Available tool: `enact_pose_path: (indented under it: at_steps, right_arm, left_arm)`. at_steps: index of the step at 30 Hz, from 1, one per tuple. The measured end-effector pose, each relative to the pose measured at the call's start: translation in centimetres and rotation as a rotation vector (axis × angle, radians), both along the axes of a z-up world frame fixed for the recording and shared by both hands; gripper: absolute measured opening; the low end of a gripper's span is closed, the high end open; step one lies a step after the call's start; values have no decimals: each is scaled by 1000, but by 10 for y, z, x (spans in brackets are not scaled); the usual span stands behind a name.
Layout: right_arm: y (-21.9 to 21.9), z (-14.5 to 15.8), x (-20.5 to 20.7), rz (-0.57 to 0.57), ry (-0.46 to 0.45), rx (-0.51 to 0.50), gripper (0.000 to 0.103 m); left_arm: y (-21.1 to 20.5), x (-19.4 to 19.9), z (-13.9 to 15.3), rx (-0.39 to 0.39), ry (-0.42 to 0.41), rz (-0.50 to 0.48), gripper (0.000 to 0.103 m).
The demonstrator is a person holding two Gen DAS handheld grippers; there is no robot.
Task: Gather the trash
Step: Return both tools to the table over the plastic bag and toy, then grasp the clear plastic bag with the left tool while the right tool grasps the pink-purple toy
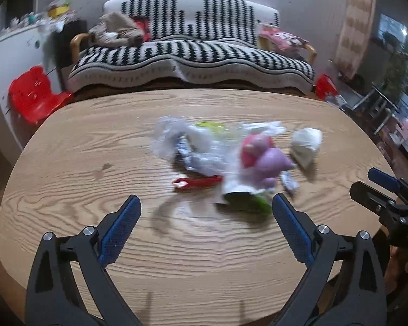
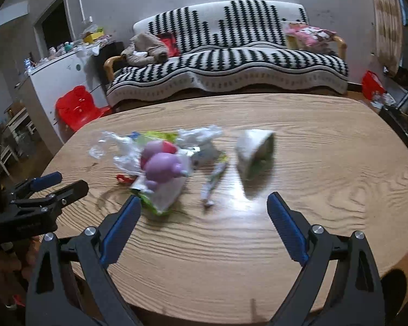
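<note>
A pile of trash lies in the middle of the oval wooden table (image 1: 95, 146): a crumpled clear plastic bag (image 1: 176, 141), a purple and pink toy (image 1: 266, 157), a red wrapper (image 1: 195, 182), a green and white packet (image 1: 244, 198) and a white crumpled wad (image 1: 306, 144). My left gripper (image 1: 206, 206) is open and empty, just short of the pile. My right gripper (image 2: 204, 206) is open and empty, facing the toy (image 2: 163, 165), a small tube wrapper (image 2: 213, 182) and the white wad (image 2: 254, 149). Each gripper shows in the other's view, the right one (image 1: 378, 187) and the left one (image 2: 57, 183).
A black and white patterned sofa (image 1: 193, 51) stands behind the table, with clothes and a pink cushion on it. A red plastic chair (image 1: 35, 97) is at the table's far left. A white cabinet (image 2: 59, 81) with clutter stands left. The table's near edge runs under both grippers.
</note>
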State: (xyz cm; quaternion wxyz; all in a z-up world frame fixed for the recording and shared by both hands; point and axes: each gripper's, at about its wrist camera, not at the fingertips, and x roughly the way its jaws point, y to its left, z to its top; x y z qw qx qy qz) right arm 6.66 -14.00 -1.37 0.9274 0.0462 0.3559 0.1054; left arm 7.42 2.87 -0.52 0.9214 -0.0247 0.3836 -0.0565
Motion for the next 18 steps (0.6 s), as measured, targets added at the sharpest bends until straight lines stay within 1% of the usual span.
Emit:
enact_pose_path:
  at_steps: [3, 8, 12, 18]
  right_arm:
    - [15, -2, 7, 19, -1, 1, 90]
    - [36, -7, 16, 45, -5, -26, 90]
    - [49, -8, 22, 51, -29, -53, 90]
    - [60, -9, 39, 56, -61, -83, 90]
  left_arm:
    - [12, 3, -3, 0, 8, 19, 94]
    - [30, 12, -10, -16, 21, 37, 94]
    - [41, 17, -17, -16, 33, 57, 94]
    - [54, 42, -29, -71, 59, 104, 94]
